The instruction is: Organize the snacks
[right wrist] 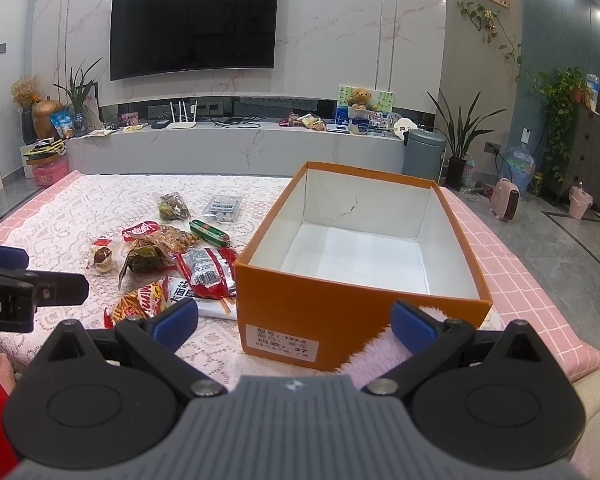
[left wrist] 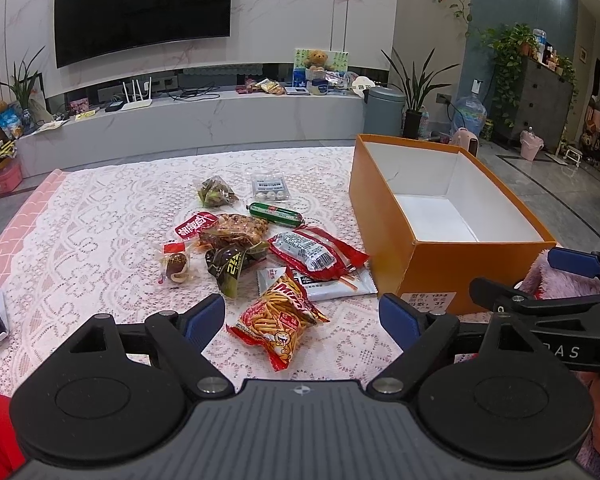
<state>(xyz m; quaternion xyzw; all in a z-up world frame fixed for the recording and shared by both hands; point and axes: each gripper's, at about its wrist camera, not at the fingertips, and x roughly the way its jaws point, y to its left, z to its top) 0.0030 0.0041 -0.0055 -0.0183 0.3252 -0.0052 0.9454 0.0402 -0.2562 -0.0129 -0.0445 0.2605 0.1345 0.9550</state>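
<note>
The left gripper (left wrist: 302, 318) is hovering with its jaws spread wide and nothing between them, and the right gripper (right wrist: 294, 326) is hanging just as wide and just as empty in front of the orange box (right wrist: 320, 300). Directly ahead of the left gripper, a red bag of stick snacks (left wrist: 278, 322) is lying flat on the lace cloth (left wrist: 100, 220), just left of the box's near corner. Its long axis is running diagonally, one sealed end pointing toward the box and the other back toward the gripper.

The bag is looking puffy and light, and its glossy film is probably slick, so a pinch on the crimped seal at either end seems safer than a squeeze across the middle (the sticks inside would likely snap).

Farther left of the box, the other snacks are sitting in a loose heap: a red packet with a barcode (left wrist: 316, 254) overlapping a white packet (left wrist: 336, 286), a green sausage (left wrist: 275, 214) lying crosswise, a dark green wrapper (left wrist: 236, 266), and a small wrapped egg (left wrist: 176, 266).

The box is standing open and empty.
</note>
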